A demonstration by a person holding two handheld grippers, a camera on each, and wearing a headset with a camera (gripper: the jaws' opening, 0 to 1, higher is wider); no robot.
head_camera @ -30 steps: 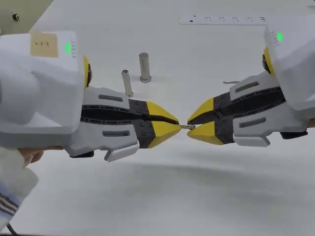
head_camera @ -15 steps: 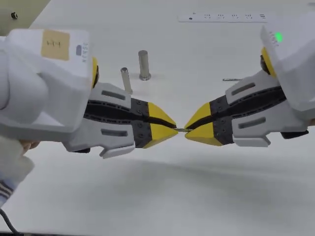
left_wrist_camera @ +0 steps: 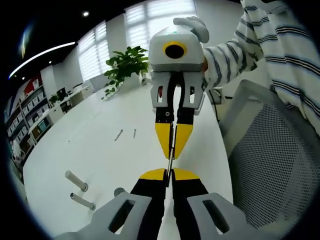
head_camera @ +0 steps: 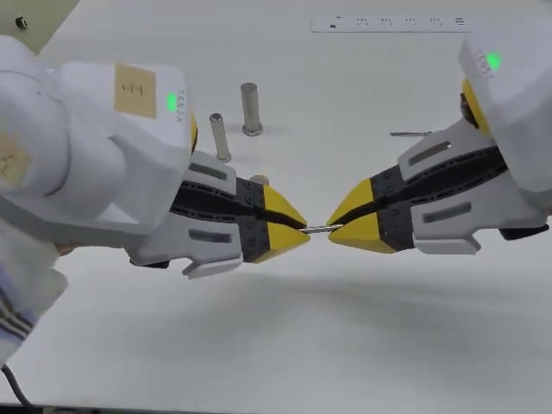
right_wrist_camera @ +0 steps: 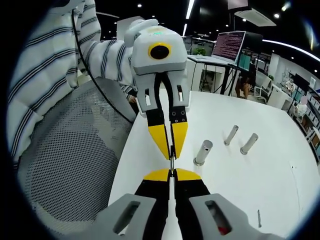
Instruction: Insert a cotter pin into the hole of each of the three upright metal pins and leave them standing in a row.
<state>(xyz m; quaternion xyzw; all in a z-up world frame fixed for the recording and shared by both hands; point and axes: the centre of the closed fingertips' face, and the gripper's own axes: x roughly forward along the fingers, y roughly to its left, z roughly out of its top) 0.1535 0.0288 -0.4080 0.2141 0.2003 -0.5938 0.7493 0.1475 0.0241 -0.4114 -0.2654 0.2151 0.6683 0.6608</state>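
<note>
A thin cotter pin [head_camera: 318, 229] bridges the tips of both grippers above the white table [head_camera: 285, 345]. My left gripper [head_camera: 304, 230] is shut on one end and my right gripper [head_camera: 333, 229] is shut on the other, nose to nose. The left gripper view shows the cotter pin [left_wrist_camera: 170, 161] running from my own tips [left_wrist_camera: 168, 172] into the right gripper [left_wrist_camera: 171, 154]. Two upright metal pins [head_camera: 250, 108] [head_camera: 219, 136] stand behind the left gripper; a third [head_camera: 259, 179] peeks over it. All three upright pins [right_wrist_camera: 203, 151] [right_wrist_camera: 231, 134] [right_wrist_camera: 249, 143] stand in the right gripper view.
A loose cotter pin [head_camera: 410, 134] lies on the table to the right of the upright pins. Two loose pins [left_wrist_camera: 118, 135] [left_wrist_camera: 134, 133] appear in the left gripper view. A white power strip [head_camera: 397, 21] lies along the far edge. A mesh chair [right_wrist_camera: 65, 165] stands beside the table.
The left gripper has tilted and come closer to the headset, its tip drawn slightly left. A little more of the cotter pin shows between the tips. The right gripper has barely moved.
</note>
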